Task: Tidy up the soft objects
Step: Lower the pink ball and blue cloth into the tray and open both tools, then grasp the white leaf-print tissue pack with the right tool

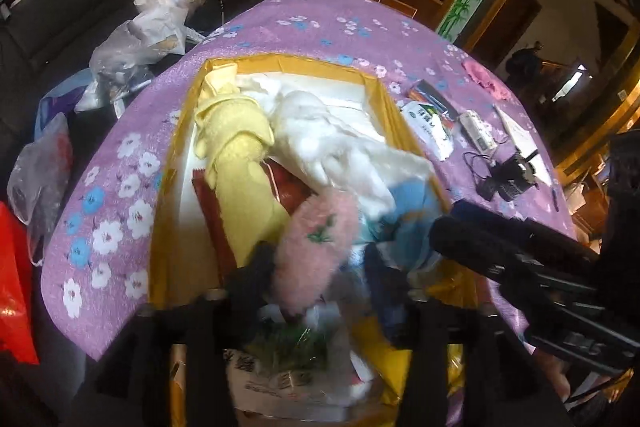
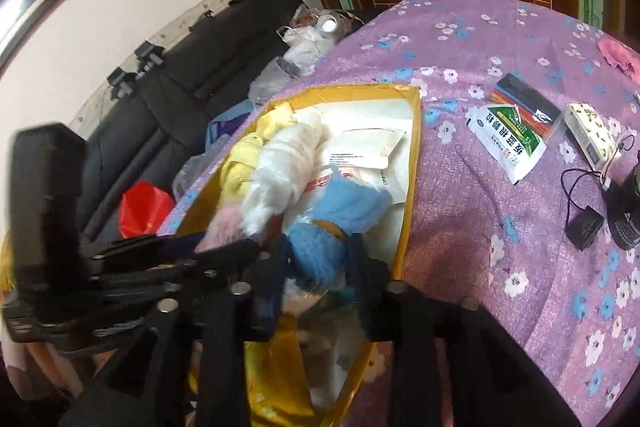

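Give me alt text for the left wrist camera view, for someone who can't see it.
The left gripper hangs with jaws apart around a fluffy pink soft item over a yellow box on a purple flowered cloth. Yellow, white and blue soft items lie in the box; the right gripper reaches in from the right.

a yellow box [image 1: 384, 95] lies open on the flowered cloth, holding the soft things. a yellow towel [image 1: 236, 155] lies crumpled along its left side. a white fluffy piece [image 1: 320, 135] sits beside it in the middle. a pink fuzzy piece [image 1: 316, 243] with a small green mark lies at the near end, against a blue fuzzy piece [image 2: 320, 243] to its right.
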`<state>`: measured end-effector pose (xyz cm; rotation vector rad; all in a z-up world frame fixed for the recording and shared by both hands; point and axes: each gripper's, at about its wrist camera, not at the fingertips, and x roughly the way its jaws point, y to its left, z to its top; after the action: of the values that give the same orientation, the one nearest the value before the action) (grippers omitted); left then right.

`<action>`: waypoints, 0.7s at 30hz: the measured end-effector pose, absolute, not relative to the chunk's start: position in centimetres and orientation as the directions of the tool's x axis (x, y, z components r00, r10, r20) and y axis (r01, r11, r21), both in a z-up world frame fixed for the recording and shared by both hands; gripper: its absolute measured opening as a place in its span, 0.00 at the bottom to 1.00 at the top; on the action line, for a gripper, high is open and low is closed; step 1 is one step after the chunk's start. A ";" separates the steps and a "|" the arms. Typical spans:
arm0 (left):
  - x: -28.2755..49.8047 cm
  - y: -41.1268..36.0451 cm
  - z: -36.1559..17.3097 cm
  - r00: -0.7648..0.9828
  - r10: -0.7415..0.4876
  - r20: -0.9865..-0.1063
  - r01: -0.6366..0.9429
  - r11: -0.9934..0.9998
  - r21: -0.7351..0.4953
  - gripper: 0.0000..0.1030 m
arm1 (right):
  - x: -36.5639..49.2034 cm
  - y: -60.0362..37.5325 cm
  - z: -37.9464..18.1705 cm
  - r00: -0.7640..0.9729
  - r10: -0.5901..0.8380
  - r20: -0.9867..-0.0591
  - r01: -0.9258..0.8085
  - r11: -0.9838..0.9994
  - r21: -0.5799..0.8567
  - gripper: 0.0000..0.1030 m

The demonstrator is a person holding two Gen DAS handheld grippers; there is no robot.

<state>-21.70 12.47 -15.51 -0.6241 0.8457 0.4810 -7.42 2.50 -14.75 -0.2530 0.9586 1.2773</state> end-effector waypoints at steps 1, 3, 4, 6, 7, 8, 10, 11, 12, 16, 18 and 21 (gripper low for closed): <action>-22.2 12.2 -15.2 0.595 0.152 -0.789 -0.617 0.716 -0.327 0.63 | -7.5 1.7 -14.2 -0.009 0.708 -0.706 -0.888 0.319 0.330 0.51; -23.0 11.9 -14.5 0.623 0.164 -0.765 -0.615 0.708 -0.348 0.68 | -7.6 0.4 -13.2 -0.010 0.733 -0.680 -0.890 0.304 0.341 0.53; -23.3 11.8 -14.2 0.633 0.167 -0.756 -0.614 0.703 -0.359 0.68 | -7.4 -0.2 -12.9 -0.011 0.743 -0.669 -0.888 0.300 0.348 0.55; -23.9 11.6 -13.5 0.663 0.158 -0.732 -0.602 0.694 -0.396 0.68 | -6.9 -1.5 -12.5 0.000 0.757 -0.653 -0.879 0.312 0.361 0.56; -24.1 11.4 -13.1 0.678 0.152 -0.719 -0.593 0.691 -0.414 0.68 | -6.6 -2.0 -12.5 -0.001 0.761 -0.649 -0.874 0.315 0.371 0.56; -24.1 10.9 -12.7 0.692 0.145 -0.707 -0.582 0.691 -0.428 0.68 | -6.2 -2.5 -12.5 -0.006 0.764 -0.645 -0.868 0.317 0.383 0.56; -23.6 9.9 -11.8 0.703 0.136 -0.698 -0.562 0.708 -0.428 0.68 | -5.3 -3.8 -12.6 -0.006 0.770 -0.638 -0.852 0.330 0.407 0.58; -23.1 9.2 -11.4 0.695 0.141 -0.705 -0.561 0.720 -0.409 0.68 | -4.9 -4.3 -12.7 -0.002 0.770 -0.638 -0.846 0.339 0.411 0.59; -22.7 8.5 -11.0 0.689 0.149 -0.709 -0.559 0.731 -0.390 0.68 | -4.3 -4.9 -12.8 0.008 0.768 -0.640 -0.836 0.356 0.417 0.61; -20.2 6.0 -9.8 0.685 0.130 -0.717 -0.523 0.773 -0.359 0.68 | -2.6 -6.8 -13.3 0.008 0.773 -0.635 -0.809 0.378 0.450 0.62; -18.8 5.1 -9.5 0.682 0.120 -0.722 -0.511 0.784 -0.352 0.68 | -1.5 -8.0 -13.5 0.013 0.780 -0.625 -0.797 0.386 0.464 0.64; -16.4 4.2 -9.4 0.669 0.105 -0.736 -0.496 0.800 -0.337 0.68 | -0.3 -9.1 -13.6 0.013 0.789 -0.614 -0.785 0.389 0.483 0.65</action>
<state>-16.41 4.23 -9.40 -0.5545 0.7700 0.3590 -0.27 -9.11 -13.65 0.0050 0.9612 1.2262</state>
